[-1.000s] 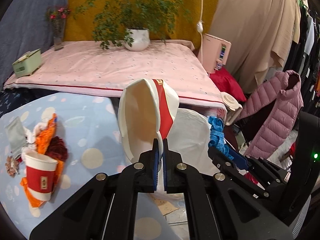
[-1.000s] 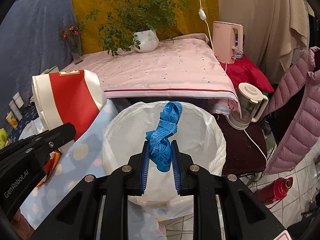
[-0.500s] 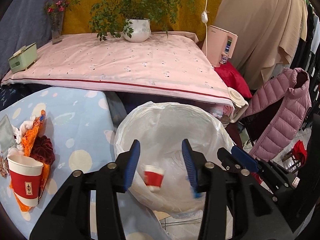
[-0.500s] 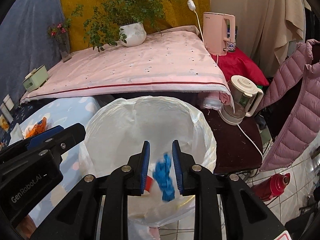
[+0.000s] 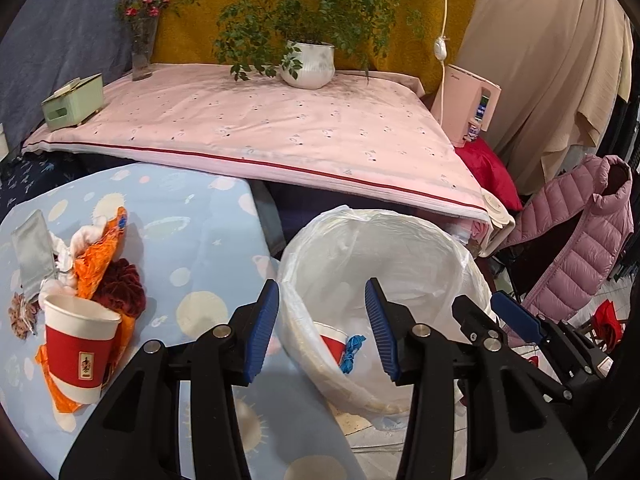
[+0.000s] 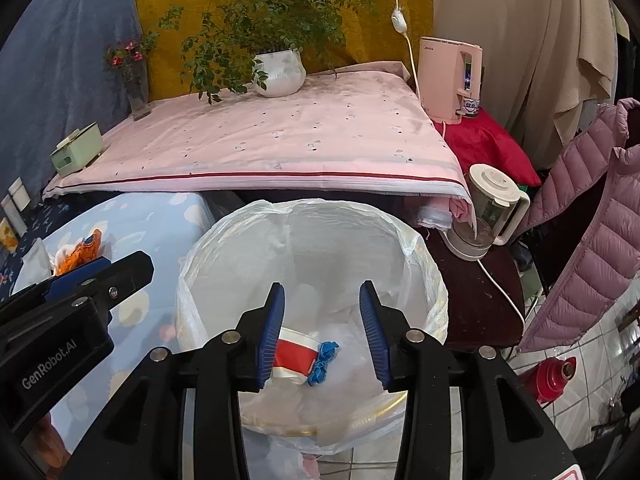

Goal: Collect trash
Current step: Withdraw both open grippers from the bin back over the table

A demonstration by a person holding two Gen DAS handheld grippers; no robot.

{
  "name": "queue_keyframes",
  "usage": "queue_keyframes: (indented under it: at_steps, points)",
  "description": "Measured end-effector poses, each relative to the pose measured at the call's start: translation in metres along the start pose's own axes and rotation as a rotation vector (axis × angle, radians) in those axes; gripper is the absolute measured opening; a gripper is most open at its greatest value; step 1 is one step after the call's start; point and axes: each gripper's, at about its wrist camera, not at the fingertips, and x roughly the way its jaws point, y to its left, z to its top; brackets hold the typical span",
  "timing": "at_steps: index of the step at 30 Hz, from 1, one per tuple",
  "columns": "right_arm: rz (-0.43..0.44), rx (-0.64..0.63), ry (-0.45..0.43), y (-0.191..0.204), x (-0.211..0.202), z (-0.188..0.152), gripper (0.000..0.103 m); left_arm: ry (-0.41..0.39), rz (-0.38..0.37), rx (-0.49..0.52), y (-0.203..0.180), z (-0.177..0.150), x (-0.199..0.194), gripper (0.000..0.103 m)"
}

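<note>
A bin lined with a white plastic bag point(image 5: 404, 240) point(image 6: 304, 224) stands beside the blue table. A crushed red-and-white paper cup point(image 6: 294, 354) point(image 5: 334, 344) and a blue tape point(image 6: 323, 362) point(image 5: 352, 350) lie at its bottom. My left gripper point(image 5: 322, 328) is open and empty over the bin's left rim. My right gripper point(image 6: 322, 334) is open and empty above the bin. On the table in the left wrist view stand a red paper cup point(image 5: 78, 350), an orange wrapper point(image 5: 100, 256), a dark red scrunchie point(image 5: 122, 286) and a grey pouch point(image 5: 32, 252).
A pink-covered table point(image 5: 256, 128) behind holds a potted plant point(image 5: 308, 64), a flower vase point(image 5: 140, 52) and a green box point(image 5: 74, 100). A pink kettle point(image 6: 450, 80), a blender jug point(image 6: 490, 208), a pink jacket point(image 6: 592, 216) and a red flask point(image 6: 550, 378) are at the right.
Both grippers opened. The crushed cup fell from my left gripper and the blue tape from my right gripper into the bin, where they now lie.
</note>
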Motion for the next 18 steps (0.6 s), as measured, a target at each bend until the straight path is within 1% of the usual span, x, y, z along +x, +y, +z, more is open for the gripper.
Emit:
queue_keyframes:
  at_steps: [1,3,5,8,10,12,16,18]
  points:
    - [0.001,-0.004,-0.001,0.003,-0.001,0.000,0.040,-0.001,0.005,-0.005,0.002,0.000,-0.002,0.044]
    - [0.008,-0.010,-0.007,0.008,-0.005,-0.001,0.043,-0.007,0.014,-0.017,0.009,-0.002,-0.007,0.051]
    - [0.013,-0.018,-0.014,0.014,-0.009,-0.001,0.045,-0.015,0.027,-0.030,0.016,-0.004,-0.013,0.055]
    - [0.030,-0.028,-0.018,0.024,-0.014,-0.001,0.046,-0.021,0.046,-0.046,0.027,-0.007,-0.020,0.060]
    - [0.043,-0.036,-0.019,0.031,-0.017,-0.002,0.047,-0.024,0.064,-0.063,0.038,-0.011,-0.026,0.065]
    - [0.057,-0.047,-0.021,0.041,-0.020,-0.004,0.051,-0.029,0.084,-0.080,0.050,-0.015,-0.032,0.070]
    - [0.096,-0.076,-0.018,0.063,-0.026,-0.009,0.052,-0.027,0.119,-0.118,0.076,-0.023,-0.041,0.074]
    - [0.113,-0.088,-0.016,0.074,-0.028,-0.011,0.055,-0.031,0.148,-0.147,0.093,-0.029,-0.047,0.082]
